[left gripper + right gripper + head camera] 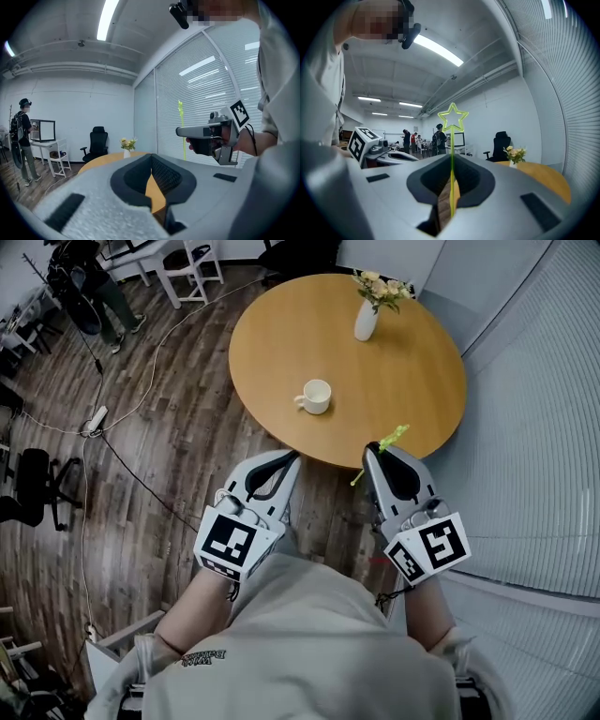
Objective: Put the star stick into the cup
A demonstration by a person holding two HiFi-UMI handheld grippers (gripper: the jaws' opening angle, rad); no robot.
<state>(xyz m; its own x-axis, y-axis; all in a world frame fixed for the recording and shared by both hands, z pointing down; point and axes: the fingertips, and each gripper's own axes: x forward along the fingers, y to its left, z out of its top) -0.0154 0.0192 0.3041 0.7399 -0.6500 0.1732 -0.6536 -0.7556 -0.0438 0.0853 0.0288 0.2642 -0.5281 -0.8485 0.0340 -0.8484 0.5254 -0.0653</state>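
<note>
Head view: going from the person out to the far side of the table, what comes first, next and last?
First the right tool, then the star stick poking out of it, then the cup, then the vase.

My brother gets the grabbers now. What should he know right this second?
Right gripper: shut on the star stick, star end pointing up, near the table edge.
Left gripper: shut, holding nothing, beside the right one.
Cup: upright on the table, no stick in it.
Done: the stick is in hand.
Left: carry the stick over the cup, lower it in, let go.
</note>
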